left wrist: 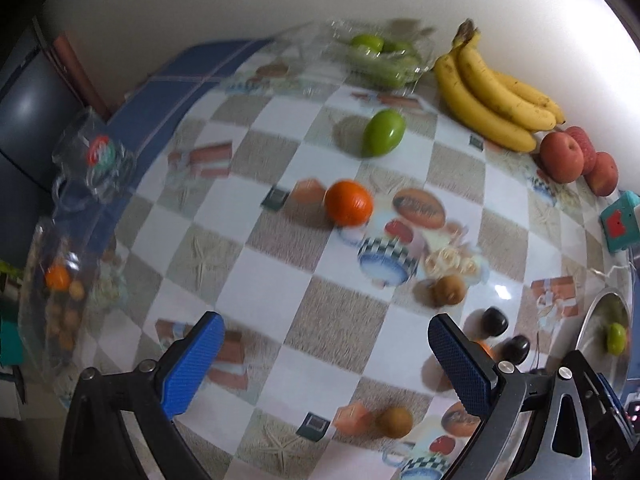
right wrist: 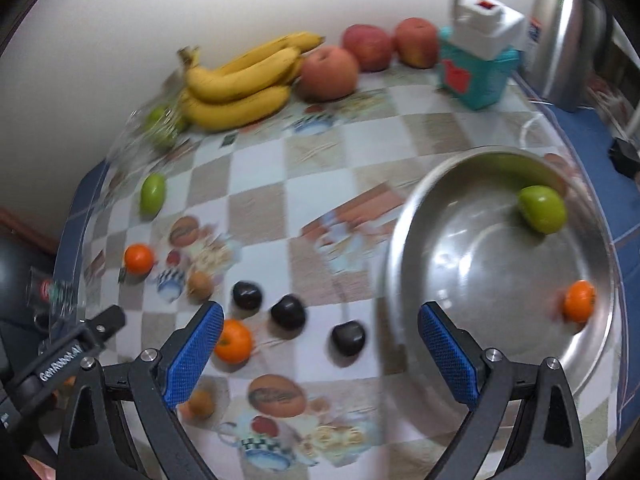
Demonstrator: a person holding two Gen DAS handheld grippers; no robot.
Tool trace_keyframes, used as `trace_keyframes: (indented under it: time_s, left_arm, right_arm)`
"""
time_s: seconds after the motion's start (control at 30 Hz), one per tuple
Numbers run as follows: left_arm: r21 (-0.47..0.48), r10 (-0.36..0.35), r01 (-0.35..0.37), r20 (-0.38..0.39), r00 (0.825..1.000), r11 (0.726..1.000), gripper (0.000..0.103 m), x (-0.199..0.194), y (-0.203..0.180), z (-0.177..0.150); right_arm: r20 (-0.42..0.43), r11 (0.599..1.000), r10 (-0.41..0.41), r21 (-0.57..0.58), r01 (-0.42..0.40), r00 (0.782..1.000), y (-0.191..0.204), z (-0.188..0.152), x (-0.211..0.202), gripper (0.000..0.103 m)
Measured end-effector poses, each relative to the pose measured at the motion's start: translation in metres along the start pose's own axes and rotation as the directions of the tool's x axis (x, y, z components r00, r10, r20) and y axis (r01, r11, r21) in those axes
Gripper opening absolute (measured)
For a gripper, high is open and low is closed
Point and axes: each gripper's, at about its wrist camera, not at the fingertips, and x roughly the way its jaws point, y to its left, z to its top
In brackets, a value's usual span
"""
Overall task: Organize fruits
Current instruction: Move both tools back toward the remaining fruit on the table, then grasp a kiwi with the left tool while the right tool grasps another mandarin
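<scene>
My left gripper is open and empty above the checkered table, short of an orange and a green fruit. Two brown fruits and two dark plums lie near its right finger. My right gripper is open and empty over three dark plums and an orange. A steel bowl at the right holds a green fruit and an orange. Another orange and a green fruit lie at the left.
Bananas and red apples lie along the wall, also in the left wrist view. A clear box of green fruit stands at the back. A teal toy box and a steel kettle stand far right. A clear bag lies at the left edge.
</scene>
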Motion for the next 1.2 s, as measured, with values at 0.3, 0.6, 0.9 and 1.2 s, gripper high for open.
trace_keyframes:
  time_s: [0.3, 0.6, 0.9, 1.2]
  left_arm:
    - [-0.014, -0.057, 0.056, -0.08, 0.995, 0.998, 0.1, 0.011, 0.01, -0.029]
    - [0.049, -0.128, 0.136, -0.151, 0.98, 0.989, 0.087, 0.019, 0.001, -0.052]
    - [0.136, -0.162, 0.191, -0.196, 0.967, 0.972, 0.06, 0.022, -0.025, -0.061]
    - [0.168, -0.194, 0.24, -0.249, 0.949, 0.956, 0.031, 0.032, -0.039, -0.069]
  right_arm:
    - [-0.045, 0.994, 0.086, -0.06, -0.089, 0.995, 0.031, -0.014, 0.016, 0.08]
    - [-0.113, 0.988, 0.13, -0.064, -0.138, 0.985, 0.043, -0.021, 0.039, 0.063]
    - [-0.155, 0.981, 0.152, -0.094, -0.168, 0.976, 0.055, -0.026, 0.054, 0.049]
    - [-0.173, 0.981, 0.146, -0.103, -0.165, 0.974, 0.059, -0.029, 0.065, 0.041]
